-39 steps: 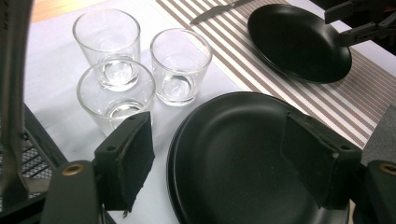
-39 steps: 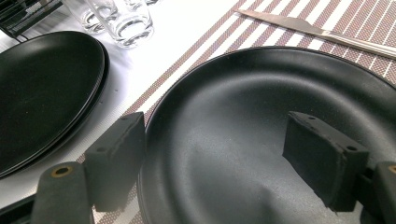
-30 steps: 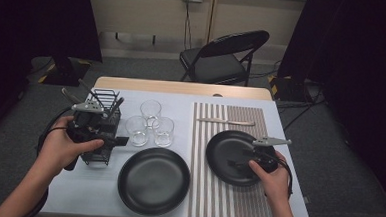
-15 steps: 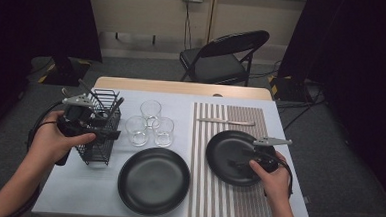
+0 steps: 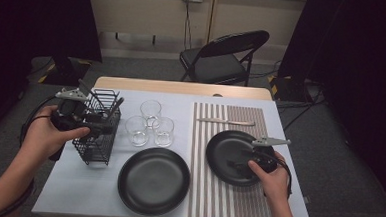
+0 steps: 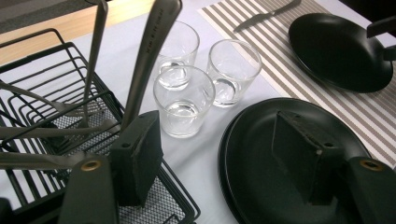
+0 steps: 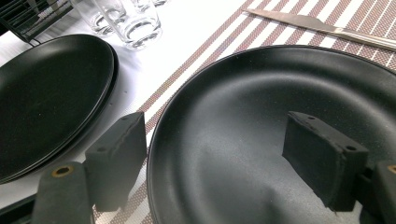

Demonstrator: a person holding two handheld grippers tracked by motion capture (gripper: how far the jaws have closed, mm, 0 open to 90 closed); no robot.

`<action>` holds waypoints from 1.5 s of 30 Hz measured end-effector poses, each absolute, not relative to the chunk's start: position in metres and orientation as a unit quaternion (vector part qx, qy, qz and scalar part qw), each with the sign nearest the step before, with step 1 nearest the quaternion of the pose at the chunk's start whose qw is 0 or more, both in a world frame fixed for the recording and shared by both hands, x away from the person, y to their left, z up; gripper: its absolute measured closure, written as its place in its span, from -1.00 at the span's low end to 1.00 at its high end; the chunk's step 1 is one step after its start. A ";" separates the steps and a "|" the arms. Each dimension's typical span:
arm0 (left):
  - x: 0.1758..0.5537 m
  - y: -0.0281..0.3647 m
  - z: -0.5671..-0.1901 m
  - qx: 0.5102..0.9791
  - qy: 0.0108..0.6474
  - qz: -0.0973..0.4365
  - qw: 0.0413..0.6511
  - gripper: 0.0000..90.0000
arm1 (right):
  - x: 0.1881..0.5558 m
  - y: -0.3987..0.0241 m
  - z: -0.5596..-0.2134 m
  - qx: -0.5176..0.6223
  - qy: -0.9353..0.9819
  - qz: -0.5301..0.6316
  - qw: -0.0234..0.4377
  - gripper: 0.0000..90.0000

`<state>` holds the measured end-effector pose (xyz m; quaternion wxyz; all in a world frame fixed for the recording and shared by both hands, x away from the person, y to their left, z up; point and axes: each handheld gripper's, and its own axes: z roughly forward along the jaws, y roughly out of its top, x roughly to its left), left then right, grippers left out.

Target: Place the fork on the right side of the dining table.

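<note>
Your left hand-held gripper (image 5: 102, 127) hovers at the black wire basket (image 5: 98, 138) on the worktop's (image 5: 67, 182) left side, jaws wide and just closing a little, with nothing pressed between the pads. One jaw sits beside the upright cutlery handle (image 6: 150, 51) (touching or not, you cannot tell). Your right hand-held gripper (image 5: 235, 166) rests over the right black plate (image 5: 224, 150) on the striped mat (image 5: 226, 200), jaws apart and straddling its rim. Three glasses (image 5: 150, 124) stand between basket and mat.
</note>
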<state>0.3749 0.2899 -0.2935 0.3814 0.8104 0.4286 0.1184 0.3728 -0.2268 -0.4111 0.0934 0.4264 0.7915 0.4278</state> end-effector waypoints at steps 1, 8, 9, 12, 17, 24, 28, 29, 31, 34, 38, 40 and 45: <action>0.375 0.291 -0.293 0.810 0.431 0.119 0.379 -0.26 | 0.373 -0.227 -0.411 0.426 0.792 0.427 0.092 -0.53; 0.381 0.297 -0.289 0.805 0.440 0.123 0.379 -0.24 | 0.373 -0.227 -0.412 0.427 0.793 0.426 0.089 -0.54; 0.382 0.297 -0.289 0.804 0.441 0.122 0.381 -0.23 | 0.373 -0.227 -0.412 0.427 0.793 0.425 0.089 -0.54; 0.384 0.299 -0.288 0.801 0.446 0.126 0.379 -0.22 | 0.373 -0.226 -0.412 0.425 0.793 0.426 0.088 -0.53; 0.389 0.301 -0.288 0.799 0.451 0.127 0.377 -0.22 | 0.373 -0.226 -0.412 0.424 0.794 0.426 0.089 -0.54; 0.395 0.305 -0.290 0.796 0.461 0.130 0.370 -0.20 | 0.373 -0.226 -0.412 0.426 0.793 0.426 0.089 -0.53; 0.399 0.307 -0.291 0.791 0.467 0.132 0.373 -0.16 | 0.373 -0.226 -0.412 0.425 0.794 0.426 0.089 -0.53; 0.401 0.308 -0.292 0.790 0.468 0.133 0.374 -0.14 | 0.373 -0.226 -0.412 0.425 0.794 0.426 0.089 -0.53; 0.403 0.309 -0.292 0.789 0.470 0.131 0.373 -0.12 | 0.373 -0.227 -0.411 0.425 0.794 0.426 0.089 -0.53; 0.407 0.309 -0.292 0.786 0.474 0.132 0.373 -0.10 | 0.373 -0.228 -0.411 0.424 0.793 0.427 0.091 -0.53; 0.411 0.308 -0.292 0.785 0.477 0.137 0.370 -0.09 | 0.373 -0.228 -0.411 0.423 0.794 0.427 0.091 -0.53; 0.413 0.307 -0.293 0.786 0.476 0.139 0.370 -0.08 | 0.373 -0.228 -0.411 0.423 0.794 0.427 0.091 -0.53; 0.418 0.307 -0.293 0.788 0.477 0.140 0.364 -0.05 | 0.373 -0.227 -0.411 0.422 0.794 0.427 0.091 -0.53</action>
